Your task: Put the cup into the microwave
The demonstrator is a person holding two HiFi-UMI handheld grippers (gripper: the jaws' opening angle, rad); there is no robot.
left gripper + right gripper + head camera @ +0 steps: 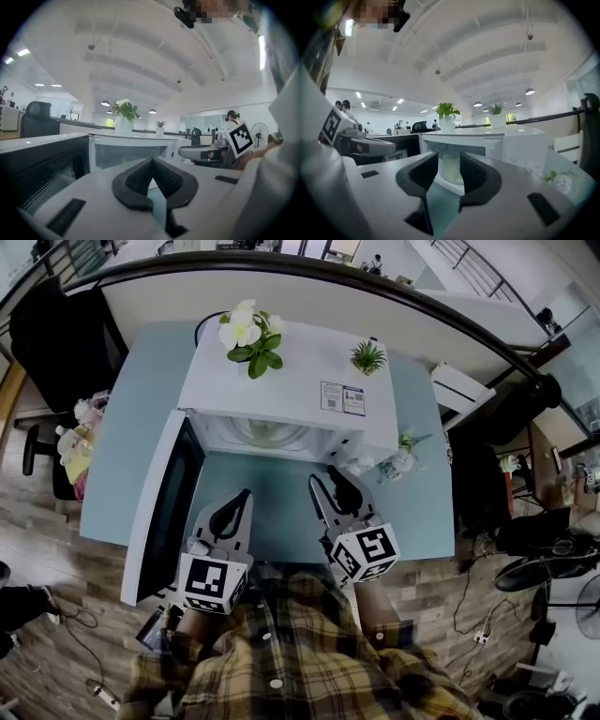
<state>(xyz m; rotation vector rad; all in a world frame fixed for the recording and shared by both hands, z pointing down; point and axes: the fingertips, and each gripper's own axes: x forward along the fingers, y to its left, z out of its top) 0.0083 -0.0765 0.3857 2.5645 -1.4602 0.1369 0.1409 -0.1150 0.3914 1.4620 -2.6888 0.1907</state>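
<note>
The white microwave (281, 381) stands on the blue table (131, 427) with its door (164, 512) swung wide to the left. A pale translucent cup (451, 171) stands upright inside the cavity; the head view shows the cup (266, 433) faintly in the opening. My right gripper (325, 477) hovers in front of the opening, open, and in the right gripper view the cup shows well beyond the gap of that gripper (449, 163). Nothing lies between its pads. My left gripper (246, 493) hangs beside the door, shut and empty, and in its own view that gripper (151, 164) has its pads touching.
A white-flowered plant (251, 334) and a small green plant (367, 356) sit on top of the microwave. A little flower vase (401, 462) stands on the table right of it. A dark office chair (47, 324) and a pile of small items (80, 442) are at the left.
</note>
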